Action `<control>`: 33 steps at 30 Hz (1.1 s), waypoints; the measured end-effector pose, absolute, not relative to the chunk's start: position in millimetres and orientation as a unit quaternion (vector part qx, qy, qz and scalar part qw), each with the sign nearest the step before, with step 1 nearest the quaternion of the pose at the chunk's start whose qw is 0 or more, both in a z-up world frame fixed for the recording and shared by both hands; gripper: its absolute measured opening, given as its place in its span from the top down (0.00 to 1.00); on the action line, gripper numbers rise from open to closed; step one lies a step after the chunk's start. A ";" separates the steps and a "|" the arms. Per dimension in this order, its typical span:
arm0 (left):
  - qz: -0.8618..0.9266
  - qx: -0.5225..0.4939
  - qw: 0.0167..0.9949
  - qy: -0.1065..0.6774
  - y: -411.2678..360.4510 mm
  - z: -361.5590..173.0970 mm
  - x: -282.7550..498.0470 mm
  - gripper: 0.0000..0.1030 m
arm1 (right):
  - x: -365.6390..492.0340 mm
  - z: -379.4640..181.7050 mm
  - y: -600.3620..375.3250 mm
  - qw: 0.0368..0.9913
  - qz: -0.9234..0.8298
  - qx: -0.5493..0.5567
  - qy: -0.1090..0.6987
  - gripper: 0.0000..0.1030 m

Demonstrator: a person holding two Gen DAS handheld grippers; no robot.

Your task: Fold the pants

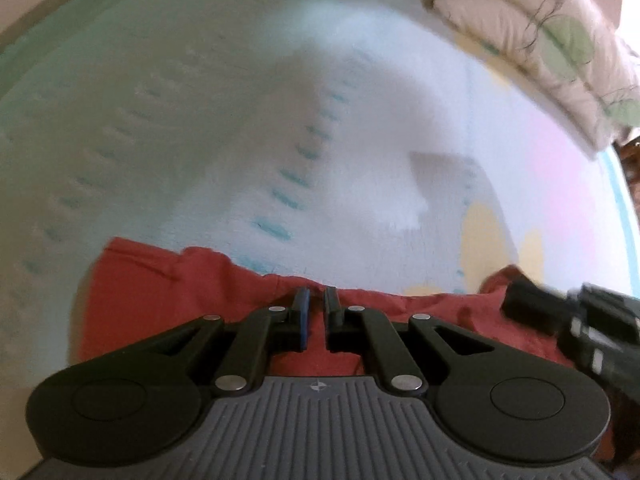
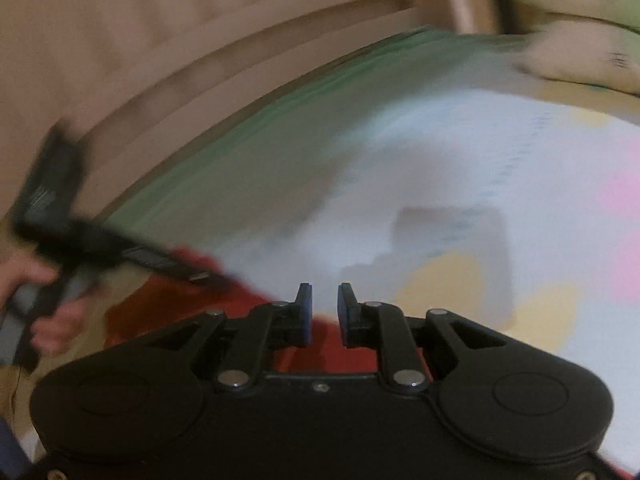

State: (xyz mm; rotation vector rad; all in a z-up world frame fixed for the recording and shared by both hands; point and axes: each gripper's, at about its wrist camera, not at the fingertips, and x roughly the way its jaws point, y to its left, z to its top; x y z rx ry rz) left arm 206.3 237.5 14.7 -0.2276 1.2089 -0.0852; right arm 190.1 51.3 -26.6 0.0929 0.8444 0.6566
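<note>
The red pants (image 1: 224, 292) lay crosswise under both my grippers on the bed sheet (image 1: 200, 120), my left gripper (image 1: 316, 312) narrowed over their far edge, my right gripper (image 2: 324, 312) slightly wider, gripping nothing I could see.

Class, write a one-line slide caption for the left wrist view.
Left gripper pinches red pants over a pastel bedsheet, right gripper alongside.

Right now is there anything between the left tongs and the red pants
Nothing visible is. The left tongs sit right over the red pants, with the cloth showing in the narrow gap between the fingers. Whether they pinch the cloth can't be told. The right tongs are off to the side, also at the pants.
</note>
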 end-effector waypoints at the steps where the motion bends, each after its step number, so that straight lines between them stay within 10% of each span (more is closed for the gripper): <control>1: -0.030 -0.113 0.813 0.571 238.5 9.0 210.5 0.93 | 188.1 -30.3 57.8 0.856 0.318 0.032 0.406 0.75; 18: 0.008 -0.217 0.808 0.547 244.6 38.4 208.8 0.94 | 148.2 -4.9 12.9 0.868 0.297 0.076 0.391 0.76; 33: -0.147 -0.108 0.828 0.531 25.8 84.5 152.5 0.90 | 37.2 85.3 -268.1 0.877 -0.007 0.103 0.469 0.59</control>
